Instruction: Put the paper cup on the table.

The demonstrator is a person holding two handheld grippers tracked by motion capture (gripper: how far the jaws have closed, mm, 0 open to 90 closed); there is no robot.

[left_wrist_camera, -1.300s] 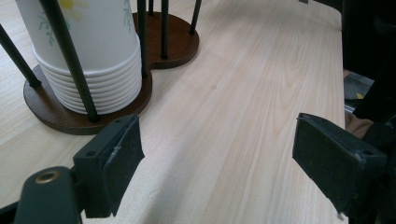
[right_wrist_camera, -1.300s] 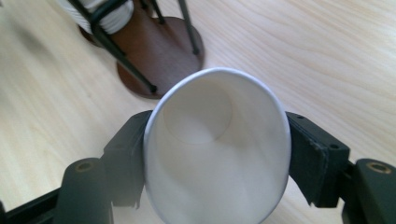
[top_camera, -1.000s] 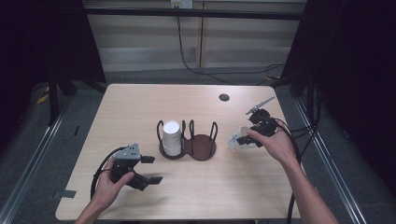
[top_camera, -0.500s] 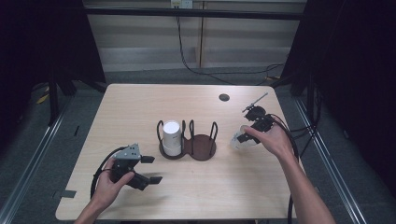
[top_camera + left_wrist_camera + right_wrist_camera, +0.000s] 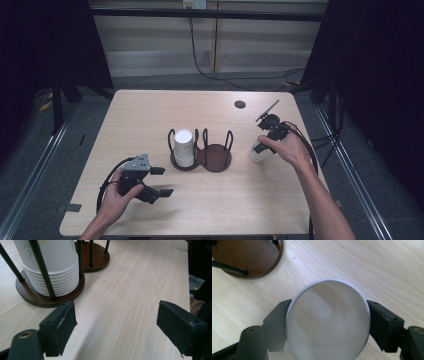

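So, biggest first: table, w/ a dark two-ring cup holder near the middle. Its left ring holds a stack of white cups; the right ring is bare.

Right gripper sits just right of the holder, jaws clamped on a single paper cup, one pad on each side of the wall. Cup mouth faces the gripper camera, so its long axis runs along the jaws. The empty ring lies up-left of the cup in the right gripper view, near but apart. Right hand is clearly nearer to it.

Left gripper is near the front-left, jaws wide apart, nothing between, pointing toward the stack.
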